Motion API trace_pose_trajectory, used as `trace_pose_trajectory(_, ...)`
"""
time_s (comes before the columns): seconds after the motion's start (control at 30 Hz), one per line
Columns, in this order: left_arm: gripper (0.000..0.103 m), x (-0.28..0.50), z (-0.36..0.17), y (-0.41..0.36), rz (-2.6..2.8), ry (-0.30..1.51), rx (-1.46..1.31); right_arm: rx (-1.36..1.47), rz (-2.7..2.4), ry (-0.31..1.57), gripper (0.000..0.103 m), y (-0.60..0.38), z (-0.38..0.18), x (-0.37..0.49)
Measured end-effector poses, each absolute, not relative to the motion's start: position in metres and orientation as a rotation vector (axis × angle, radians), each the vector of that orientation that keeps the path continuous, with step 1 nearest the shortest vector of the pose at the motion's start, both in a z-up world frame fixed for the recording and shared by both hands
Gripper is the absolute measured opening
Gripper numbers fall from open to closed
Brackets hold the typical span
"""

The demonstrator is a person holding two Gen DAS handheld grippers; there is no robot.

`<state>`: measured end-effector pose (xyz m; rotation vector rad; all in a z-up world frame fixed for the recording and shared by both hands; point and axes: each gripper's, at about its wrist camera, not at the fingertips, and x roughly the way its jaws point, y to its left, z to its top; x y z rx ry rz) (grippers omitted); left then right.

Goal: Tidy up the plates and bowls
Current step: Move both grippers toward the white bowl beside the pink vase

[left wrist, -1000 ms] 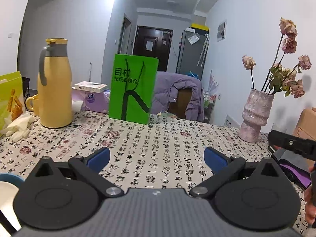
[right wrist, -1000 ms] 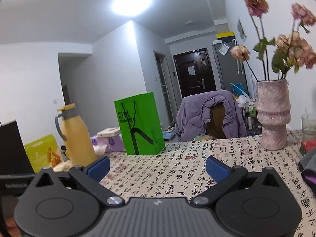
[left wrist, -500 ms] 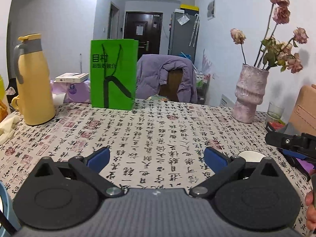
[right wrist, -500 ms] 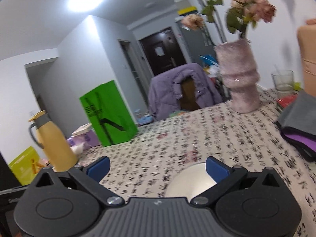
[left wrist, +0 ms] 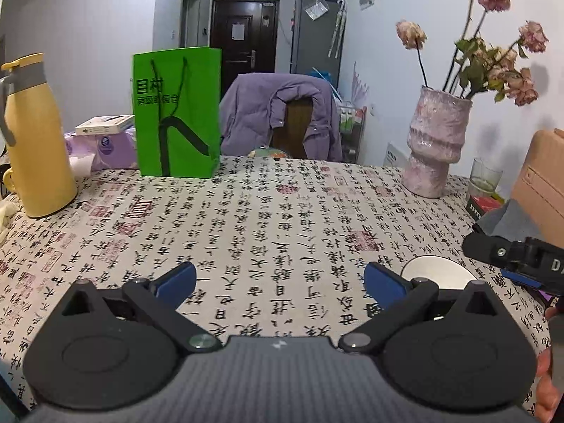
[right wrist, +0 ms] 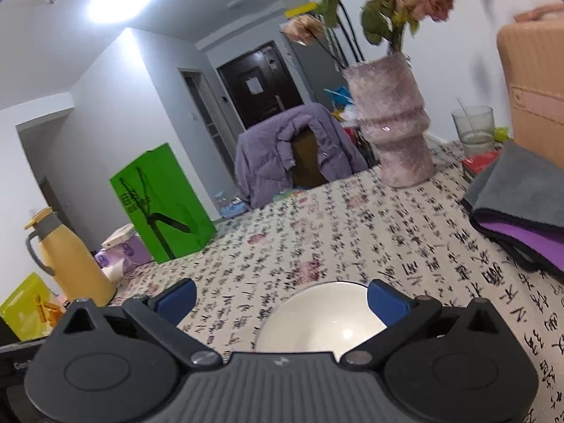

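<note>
White plate point(right wrist: 317, 320), half hidden behind the spread right tool point(right wrist: 280, 299); left tool point(left wrist: 278, 282) likewise spread.

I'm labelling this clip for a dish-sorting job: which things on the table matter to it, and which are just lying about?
Belongs to the job:
white dish
right hand-held gripper, open above the dish
left hand-held gripper, open

Just lying about:
green bag
yellow jug
pink vase
drinking glass
folded cloths
</note>
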<state>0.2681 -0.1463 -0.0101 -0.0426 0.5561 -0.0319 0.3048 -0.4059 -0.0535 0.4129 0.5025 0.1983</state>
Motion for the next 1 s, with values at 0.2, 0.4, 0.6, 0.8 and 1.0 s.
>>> trace_pose_trajectory(0.2, 0.103, 0.286, -0.02, -0.177, -0.03, 0.593, 0.018, 0.419, 0.153, 0.546, 0.103, -0.411, -0.062, 0.313)
trace_pose_trajectory(0.4, 0.103, 0.308, -0.029, -0.189, -0.033, 0.665, -0.021, 0.415, 0.073, 0.567, 0.103, -0.421, -0.064, 0.315)
trace_pose_trajectory(0.6, 0.103, 0.326, -0.039, -0.201, -0.028, 0.723, -0.037, 0.433, 0.007, 0.621, 0.103, -0.438, -0.072, 0.323)
trace_pose_trajectory(0.8, 0.103, 0.343, -0.051, -0.207, -0.01, 0.784, -0.075, 0.427, -0.037, 0.702, 0.103, -0.447, -0.086, 0.336)
trace_pose_trajectory(1.0, 0.103, 0.352, -0.058, -0.214, 0.013, 0.791, -0.093, 0.356, -0.045, 0.761, 0.103, -0.44, -0.096, 0.346)
